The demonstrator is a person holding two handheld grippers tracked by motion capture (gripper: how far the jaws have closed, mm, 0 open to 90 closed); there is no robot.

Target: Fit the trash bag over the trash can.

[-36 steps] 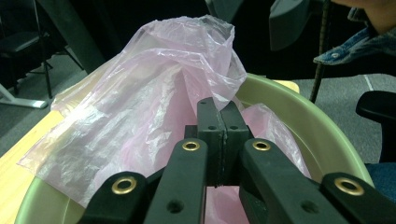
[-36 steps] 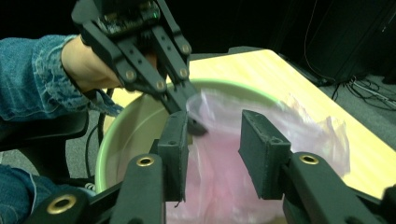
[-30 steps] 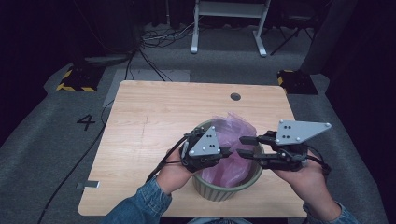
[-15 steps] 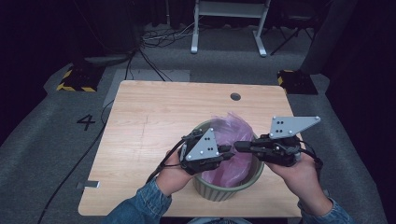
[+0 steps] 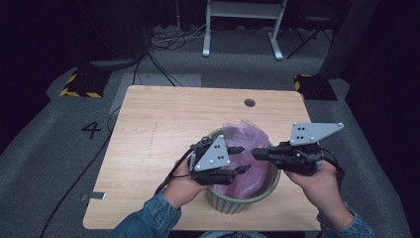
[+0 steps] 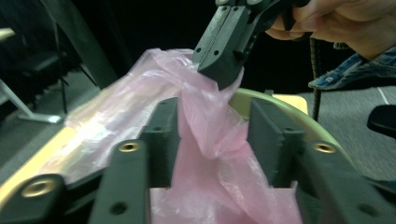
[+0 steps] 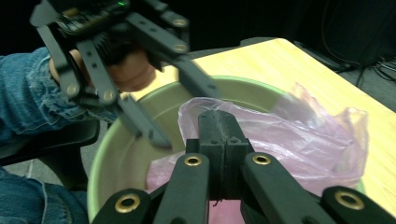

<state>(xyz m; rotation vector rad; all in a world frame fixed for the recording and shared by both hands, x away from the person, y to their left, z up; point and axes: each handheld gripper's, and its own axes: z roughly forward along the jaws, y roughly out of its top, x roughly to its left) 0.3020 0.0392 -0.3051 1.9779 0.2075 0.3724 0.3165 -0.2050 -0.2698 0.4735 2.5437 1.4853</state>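
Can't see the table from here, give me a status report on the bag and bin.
Right hand-held gripper shut on pink bag. Left hand-held gripper just opened, bag loose between jaws. Bag half inside green bin. Nothing in the way.

Thin translucent pink plastic bag, crinkled, glossy, between matt black fingers; smooth pale-green bin beneath them; matt light wood table.

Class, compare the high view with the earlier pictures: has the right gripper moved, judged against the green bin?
Yes. The right gripper has shifted left, its tips now over the green bin rim, shut on the pink bag.
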